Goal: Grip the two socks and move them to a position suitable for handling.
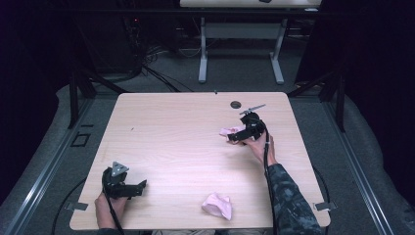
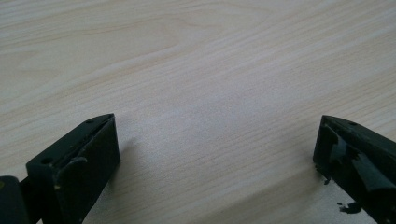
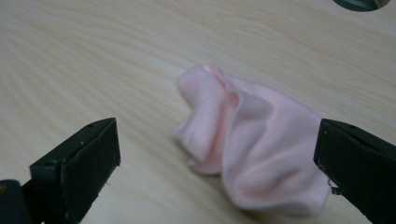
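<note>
— Cloth near the front edge of the bench (image 1: 161,147) first: what is it?

— Crumpled pink cloth (image 1: 218,205), lying by itself close to the person's side, between the two forearms and well apart from both tools.

— And the left gripper (image 1: 139,188)?

— It rests low at the near left corner, held in the left hand (image 1: 108,208). In the left gripper view its jaws stand wide apart over bare wood, with nothing between them.

— Farther out?

— The right gripper (image 1: 234,138) sits past the middle, on the right half, held by the right hand (image 1: 262,147). A second pink cloth (image 3: 252,140) lies bunched on the wood right at its tips. In the right gripper view the jaws are spread wide; the cloth lies ahead of them and toward the right jaw, its lower right edge just beside that jaw. Neither pad presses on it.

— Anything beyond?

— A dark round hole (image 1: 236,104) in the bench near the far edge, just past the right gripper.
</note>
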